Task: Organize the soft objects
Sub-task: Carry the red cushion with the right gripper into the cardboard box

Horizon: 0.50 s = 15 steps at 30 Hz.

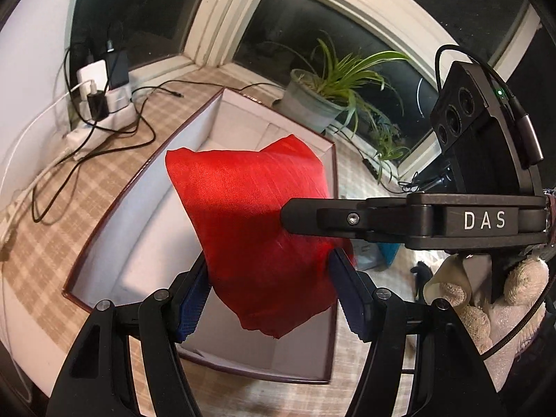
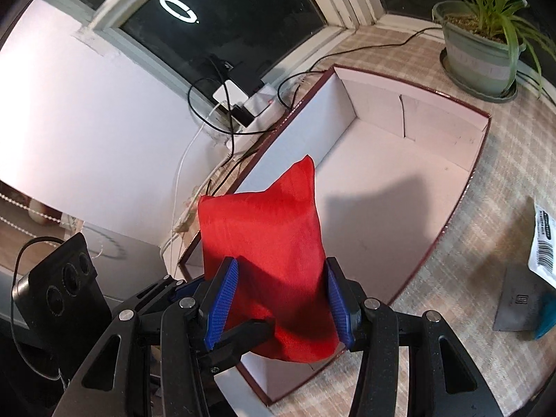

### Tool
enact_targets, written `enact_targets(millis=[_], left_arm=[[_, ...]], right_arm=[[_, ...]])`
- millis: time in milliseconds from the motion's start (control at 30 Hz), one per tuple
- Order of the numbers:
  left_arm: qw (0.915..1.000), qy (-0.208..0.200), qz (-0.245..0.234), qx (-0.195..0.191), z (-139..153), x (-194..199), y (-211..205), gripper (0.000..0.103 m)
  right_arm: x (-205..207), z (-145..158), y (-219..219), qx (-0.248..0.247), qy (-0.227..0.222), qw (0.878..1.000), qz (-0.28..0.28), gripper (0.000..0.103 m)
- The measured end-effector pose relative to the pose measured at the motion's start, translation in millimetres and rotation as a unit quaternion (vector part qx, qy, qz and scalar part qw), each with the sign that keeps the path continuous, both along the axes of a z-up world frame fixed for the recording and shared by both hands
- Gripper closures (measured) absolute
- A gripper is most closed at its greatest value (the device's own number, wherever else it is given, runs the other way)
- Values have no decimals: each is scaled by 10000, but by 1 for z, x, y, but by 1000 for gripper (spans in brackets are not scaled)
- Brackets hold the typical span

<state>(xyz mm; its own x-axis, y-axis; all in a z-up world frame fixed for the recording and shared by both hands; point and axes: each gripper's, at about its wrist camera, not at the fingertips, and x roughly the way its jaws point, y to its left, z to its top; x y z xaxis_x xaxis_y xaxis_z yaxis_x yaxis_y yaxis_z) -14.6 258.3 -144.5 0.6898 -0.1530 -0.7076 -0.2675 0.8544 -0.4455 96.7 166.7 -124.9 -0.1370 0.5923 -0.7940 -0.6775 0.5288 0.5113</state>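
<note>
**Kid:** What did you have in your two grabbers?

**Helper:** You had one red pillow (image 1: pixel 257 229). Your left grabber (image 1: pixel 269 290) had its blue pads (image 1: pixel 194 299) pressed on the two sides of the pillow's low end. Your right grabber (image 2: pixel 281 299) squeezed it too, with its pads (image 2: pixel 222 299) tight on the cloth. So both sets of fingers were clamped on the same pillow.

**Kid:** Where was the pillow?

**Helper:** It was up in the air, over the near end of the white box (image 2: pixel 399 180). It did not touch the box floor yet. The box sat on the checked cloth (image 1: pixel 45 243), near the plant pot (image 2: pixel 479 62) and the wires (image 1: pixel 114 132).

**Kid:** What could have gone wrong?

**Helper:** I think the pillow could have slipped, because you only held its bottom and the cloth looked smooth. If one grabber let go first, the pillow could have swung and landed on the box's edge. If you pulled your hands apart, the cloth could have stretched. And a wide swing could have bumped the plant.
</note>
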Motion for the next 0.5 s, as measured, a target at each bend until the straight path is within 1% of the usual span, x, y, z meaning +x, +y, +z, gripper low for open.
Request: enact_targets(millis=[167,333,500], left_arm=[[10000,66,-2,27,-2,-3,5,38],[9999,-11,65,111,3,-7,10,38],[9998,-95,127,155,8,-13,11,38]], right_arm=[[3,-6,3,-68,-2,9999,-159,56],[3,0,-2,-10,-122,9993,-354,56],[1,7,-16,101,-197,9982,-548,56]])
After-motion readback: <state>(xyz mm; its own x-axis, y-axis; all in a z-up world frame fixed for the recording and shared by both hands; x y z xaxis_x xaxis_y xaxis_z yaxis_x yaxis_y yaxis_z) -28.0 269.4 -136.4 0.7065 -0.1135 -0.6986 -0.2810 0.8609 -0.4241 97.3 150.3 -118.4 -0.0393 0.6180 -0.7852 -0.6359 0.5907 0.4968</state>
